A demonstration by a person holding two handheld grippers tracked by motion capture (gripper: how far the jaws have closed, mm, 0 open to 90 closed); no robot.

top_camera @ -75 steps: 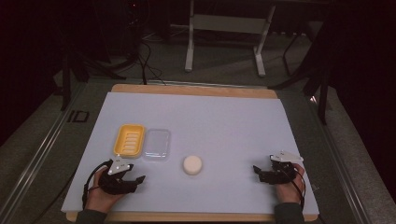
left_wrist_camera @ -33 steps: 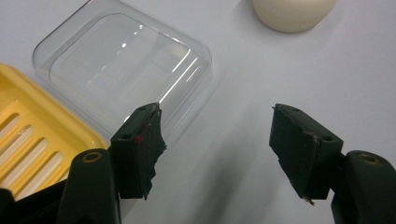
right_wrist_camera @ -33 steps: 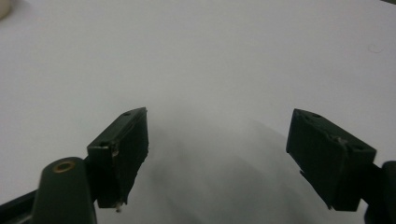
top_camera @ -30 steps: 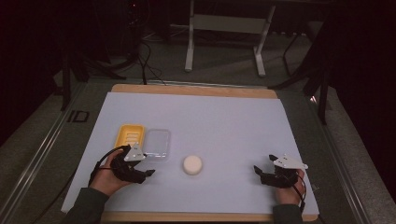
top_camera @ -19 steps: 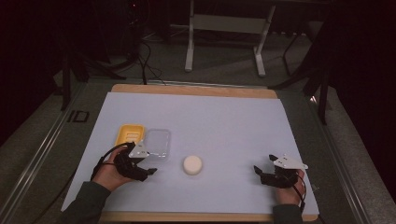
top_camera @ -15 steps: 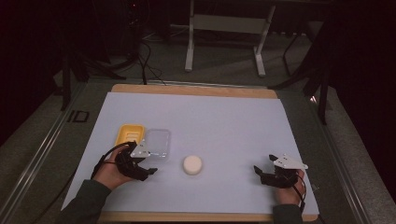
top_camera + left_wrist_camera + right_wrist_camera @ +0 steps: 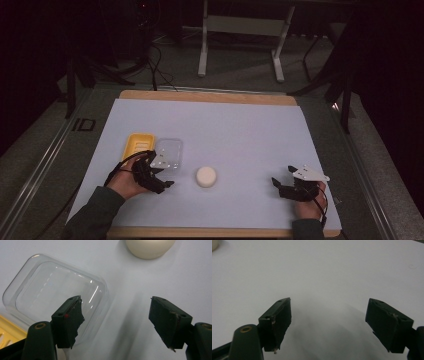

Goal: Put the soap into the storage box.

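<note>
A clear plastic container (image 7: 170,152) lies on the white sheet beside a yellow tray (image 7: 137,146). A white round puck (image 7: 206,176) sits to their right. My left gripper (image 7: 166,178) hovers at the container's near edge. In the left gripper view its jaws have just been opening and stand apart around bare sheet; the left fingertip (image 7: 71,315) overlaps the clear container (image 7: 57,290), with the yellow tray (image 7: 7,336) and the puck (image 7: 150,247) at the edges. My right gripper (image 7: 276,184) rests at the near right, open (image 7: 328,302) over plain sheet.
The white sheet (image 7: 225,130) covers a wooden board on a dark table. Cables trail from both grippers. Table legs and wires stand on the floor beyond the far edge. The puck's rim (image 7: 214,243) peeks into the right gripper view's top left corner.
My left hand has moved forward and to the right, from the near left corner up to the clear container. The right hand has stayed where it was.
</note>
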